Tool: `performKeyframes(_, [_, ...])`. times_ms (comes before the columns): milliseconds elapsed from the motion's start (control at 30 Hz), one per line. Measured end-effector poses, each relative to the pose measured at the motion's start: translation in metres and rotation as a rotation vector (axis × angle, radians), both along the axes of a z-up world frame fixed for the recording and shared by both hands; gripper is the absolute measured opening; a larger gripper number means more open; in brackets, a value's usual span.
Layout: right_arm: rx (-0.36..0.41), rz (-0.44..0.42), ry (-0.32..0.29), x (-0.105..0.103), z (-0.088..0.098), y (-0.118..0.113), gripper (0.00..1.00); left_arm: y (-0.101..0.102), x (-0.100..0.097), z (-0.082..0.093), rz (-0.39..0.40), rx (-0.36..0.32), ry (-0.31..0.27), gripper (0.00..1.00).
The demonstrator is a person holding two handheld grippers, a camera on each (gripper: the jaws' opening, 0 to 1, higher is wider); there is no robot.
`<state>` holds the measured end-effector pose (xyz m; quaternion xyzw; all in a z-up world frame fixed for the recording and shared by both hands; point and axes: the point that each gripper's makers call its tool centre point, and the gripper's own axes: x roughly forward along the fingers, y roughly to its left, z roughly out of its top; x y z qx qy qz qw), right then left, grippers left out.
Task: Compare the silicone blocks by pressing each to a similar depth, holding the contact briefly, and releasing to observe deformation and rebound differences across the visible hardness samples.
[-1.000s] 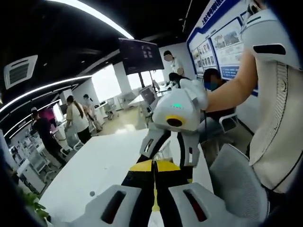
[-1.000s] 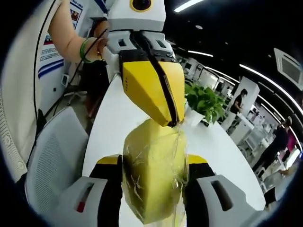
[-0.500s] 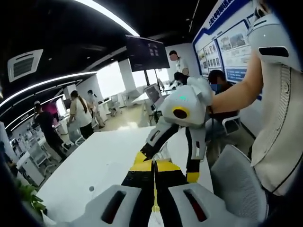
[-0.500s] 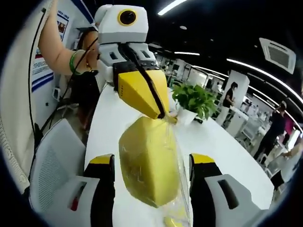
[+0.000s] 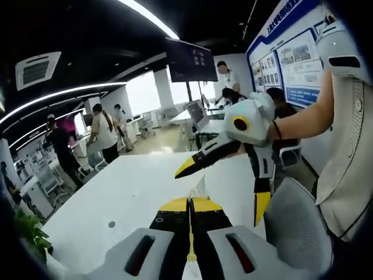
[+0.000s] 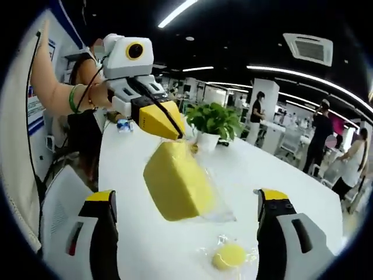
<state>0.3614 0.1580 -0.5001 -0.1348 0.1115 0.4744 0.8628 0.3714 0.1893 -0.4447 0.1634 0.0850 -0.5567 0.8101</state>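
In the left gripper view, the left gripper (image 5: 190,211) has its black and yellow jaws pressed together, and a thin bit of clear wrap seems to poke up between the tips. It is held up above the white surface (image 5: 122,201), maybe so the block can hang free. The right gripper (image 5: 224,184) comes in from the right, held by a person's arm. Its two yellow-tipped jaws are spread far apart and nothing is between them. I think it is held wide so it can come around the block.

In the right gripper view, the right gripper's own jaws stand wide apart at both sides, and nothing is in them. Between them, a bit farther off, is the big yellow block (image 6: 175,182) in clear wrap. It hangs tilted over the surface from the left gripper's closed yellow tips, which pinch the wrap at its top corner. A small round yellow piece (image 6: 229,255), also wrapped, lies on the surface just below. A green plant in a white pot (image 6: 213,125) stands farther back.
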Motion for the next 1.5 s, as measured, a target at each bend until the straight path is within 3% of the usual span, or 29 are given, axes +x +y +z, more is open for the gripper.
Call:
performKeyframes(333, [0.08, -0.196, 0.019, -0.004, -0.013, -0.04, 0.96, 0.004, 0.028, -0.035, 0.087, -0.025, 0.087, 0.0])
performKeyframes(467, [0.116, -0.293, 0.023, -0.004, -0.019, -0.059, 0.96, 0.006, 0.037, -0.06, 0.111, -0.011, 0.123, 0.0])
performKeyframes(567, [0.193, -0.369, 0.068, -0.004, -0.018, -0.069, 0.95, 0.007, 0.046, -0.082, 0.138, -0.012, 0.163, 0.0])
performKeyframes(600, [0.223, -0.38, 0.045, -0.003, -0.014, -0.072, 0.94, 0.008, 0.049, -0.088, 0.152, -0.014, 0.172, 0.0])
performKeyframes(767, [0.213, -0.402, 0.083, -0.007, -0.026, -0.08, 0.95, 0.008, 0.057, -0.123, 0.194, -0.035, 0.29, 0.0])
performKeyframes(833, [0.244, -0.418, 0.103, -0.01, -0.027, -0.084, 0.95, 0.008, 0.059, -0.133, 0.202, -0.042, 0.313, 0.0])
performKeyframes(1033, [0.218, -0.449, 0.144, -0.014, -0.045, -0.091, 0.94, 0.009, 0.061, -0.162, 0.214, -0.091, 0.441, 0.0])
performKeyframes(1067, [0.202, -0.454, 0.154, -0.015, -0.049, -0.093, 0.93, 0.011, 0.062, -0.166, 0.215, -0.109, 0.463, 0.0])
performKeyframes(1100, [0.199, -0.458, 0.159, -0.015, -0.05, -0.095, 0.93, 0.008, 0.067, -0.157, 0.218, -0.191, 0.477, 0.0])
performKeyframes(1133, [0.201, -0.46, 0.162, -0.015, -0.05, -0.096, 0.93, 0.014, 0.075, -0.162, 0.261, -0.194, 0.503, 0.0])
performKeyframes(1200, [0.201, -0.467, 0.17, -0.015, -0.052, -0.098, 0.93, 0.027, 0.093, -0.164, 0.308, -0.185, 0.432, 0.0])
performKeyframes(1300, [0.194, -0.478, 0.188, -0.013, -0.056, -0.102, 0.92, 0.044, 0.111, -0.173, 0.366, -0.175, 0.409, 0.0])
performKeyframes(1500, [0.164, -0.494, 0.218, -0.012, -0.068, -0.108, 0.92, 0.071, 0.133, -0.201, 0.451, -0.148, 0.417, 0.0])
